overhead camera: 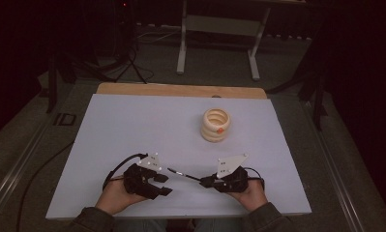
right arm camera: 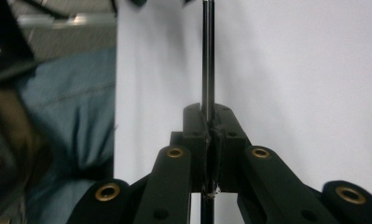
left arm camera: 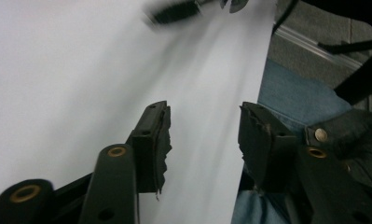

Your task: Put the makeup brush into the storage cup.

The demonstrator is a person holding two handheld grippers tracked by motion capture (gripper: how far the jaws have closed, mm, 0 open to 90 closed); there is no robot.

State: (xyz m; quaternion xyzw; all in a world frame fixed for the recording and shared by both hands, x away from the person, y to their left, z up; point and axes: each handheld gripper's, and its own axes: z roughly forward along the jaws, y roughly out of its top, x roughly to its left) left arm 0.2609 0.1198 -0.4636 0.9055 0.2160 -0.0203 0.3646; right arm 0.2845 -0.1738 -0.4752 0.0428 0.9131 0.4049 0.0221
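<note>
Already the right gripper (right arm camera: 210, 122) has its jaws pinched tight on a thin dark rod (right arm camera: 208, 60), which runs straight out ahead of them toward the left gripper (overhead camera: 162, 184). It looks stiff, light and slick, so a grip near the middle should steady it best. That left claw stands wide and empty over the white table (overhead camera: 132, 125). Farther off, beyond the right claw, sits a stack of pale wooden rings (overhead camera: 216, 125), well apart, nothing between.
</note>
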